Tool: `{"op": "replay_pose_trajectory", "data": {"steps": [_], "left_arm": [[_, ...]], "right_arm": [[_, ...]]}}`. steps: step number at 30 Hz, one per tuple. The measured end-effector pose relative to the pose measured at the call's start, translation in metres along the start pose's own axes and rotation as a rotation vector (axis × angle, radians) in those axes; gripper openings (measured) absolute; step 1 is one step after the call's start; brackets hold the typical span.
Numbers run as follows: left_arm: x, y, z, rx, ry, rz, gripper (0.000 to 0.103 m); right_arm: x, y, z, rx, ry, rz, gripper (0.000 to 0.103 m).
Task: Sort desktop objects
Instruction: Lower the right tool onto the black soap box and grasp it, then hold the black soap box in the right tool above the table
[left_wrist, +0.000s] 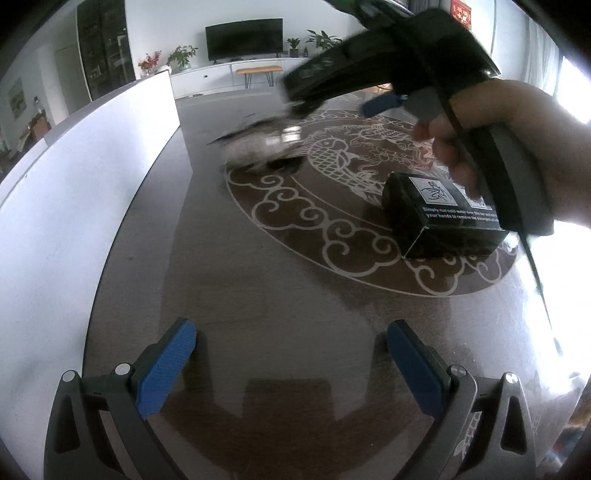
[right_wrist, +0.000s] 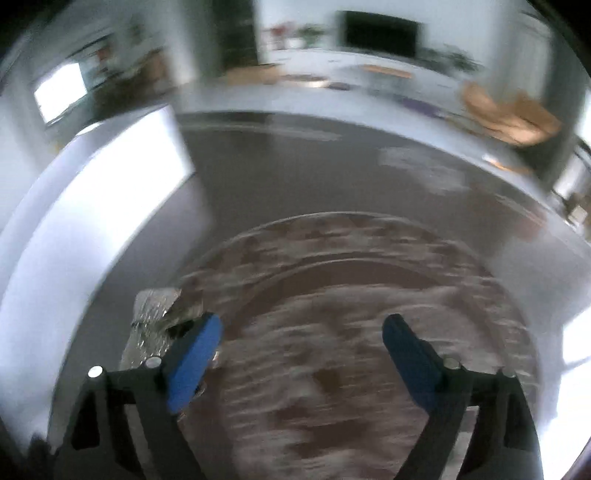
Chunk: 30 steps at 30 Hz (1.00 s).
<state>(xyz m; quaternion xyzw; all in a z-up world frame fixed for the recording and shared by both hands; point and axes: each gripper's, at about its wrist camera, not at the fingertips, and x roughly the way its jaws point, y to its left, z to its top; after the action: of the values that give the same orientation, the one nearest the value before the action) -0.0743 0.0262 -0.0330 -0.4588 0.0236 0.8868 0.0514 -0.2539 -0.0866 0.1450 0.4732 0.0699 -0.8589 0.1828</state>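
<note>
In the left wrist view a black box (left_wrist: 443, 218) with white print lies on the dark table, to the right of my open, empty left gripper (left_wrist: 291, 354). A silvery foil packet (left_wrist: 258, 147), blurred, lies farther back on the round fish pattern. A hand (left_wrist: 517, 129) holds the right gripper above it, and one of its blue fingers (left_wrist: 380, 103) shows. In the blurred right wrist view my right gripper (right_wrist: 303, 350) stands open with nothing between its pads. The foil packet (right_wrist: 155, 321) lies just outside its left finger and is partly hidden by it.
A long white box (left_wrist: 92, 166) runs along the table's left side, also the white box (right_wrist: 110, 206) in the right wrist view. The table (left_wrist: 258, 295) carries a round white fish-and-cloud inlay. Beyond its far edge are a room with a television and plants.
</note>
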Motion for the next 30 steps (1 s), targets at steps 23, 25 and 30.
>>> {"op": "replay_pose_trajectory", "data": {"steps": [23,25,30], "left_arm": [[0.0,-0.001,0.001,0.0,0.0,0.0,0.103],[0.0,0.0,0.001,0.0,0.0,0.0,0.103],[0.0,0.0,0.001,0.0,0.0,0.001,0.103]], "right_arm": [[-0.071,-0.009,-0.113,-0.469,0.0,0.073,0.103],[-0.065,-0.009,-0.115,-0.466,0.035,0.085,0.103],[-0.044,-0.007,-0.126,-0.464,0.113,0.108,0.103]]}}
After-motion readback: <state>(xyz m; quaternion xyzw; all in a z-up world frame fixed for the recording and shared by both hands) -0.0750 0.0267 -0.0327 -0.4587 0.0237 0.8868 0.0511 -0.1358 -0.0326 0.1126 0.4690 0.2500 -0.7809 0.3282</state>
